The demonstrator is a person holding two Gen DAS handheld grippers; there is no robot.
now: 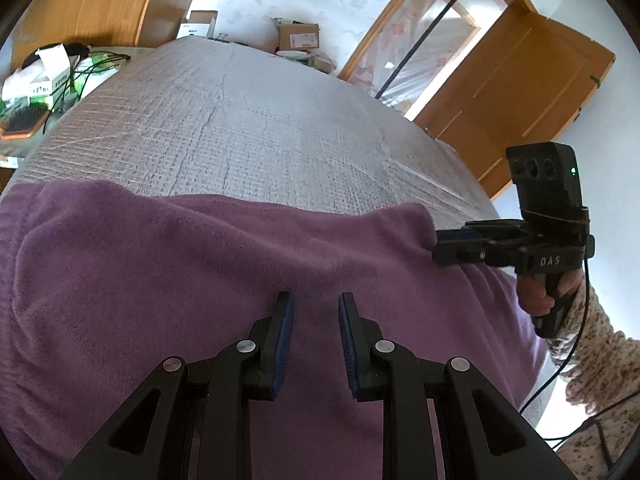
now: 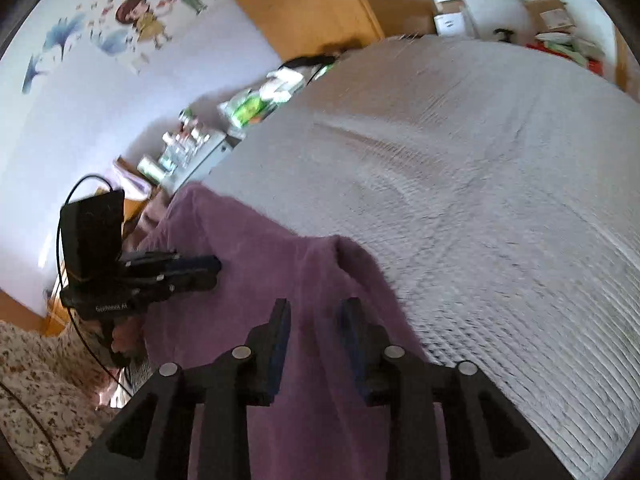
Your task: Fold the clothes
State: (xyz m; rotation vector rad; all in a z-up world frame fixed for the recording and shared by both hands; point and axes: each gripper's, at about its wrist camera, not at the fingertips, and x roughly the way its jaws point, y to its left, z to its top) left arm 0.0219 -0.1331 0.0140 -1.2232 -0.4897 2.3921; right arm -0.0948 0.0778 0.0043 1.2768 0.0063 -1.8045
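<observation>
— What was nearest to you just then?

— My own left gripper [image 1: 316, 312], pointing down over the purple garment [image 1: 160, 280]. Its jaws stood parted, with a clear gap between the blue pads [image 1: 285, 340], and nothing was caught between them; only the fleece lay below.

— And the other one?

— My right gripper [image 2: 314, 320] was much the same: jaws apart, hovering over a raised fold of the same purple cloth, with none of it pinched that I could see. That view was blurred, so I could not tell whether the tips touched the fabric. From the left camera I saw the right gripper side-on at the garment's far right corner, my hand [image 1: 538, 294] round its handle and a flowered sleeve [image 1: 600, 360] behind it.

— Where did the garment lie?

— Spread across the near part of the bed, on the pale grey woven cover [image 1: 240, 120]. Its far edge ran across the cover, and one corner stood up in a small peak [image 2: 340, 248].

— Beyond that?

— Bare cover, then clutter at the bed's left side: boxes and green cables [image 1: 60, 76], a hairbrush [image 1: 24, 122]. Cardboard boxes [image 1: 298, 36] sat at the far end, a wooden door [image 1: 520, 92] stood to the right, and cartoon stickers [image 2: 156, 12] were on the wall.
</observation>
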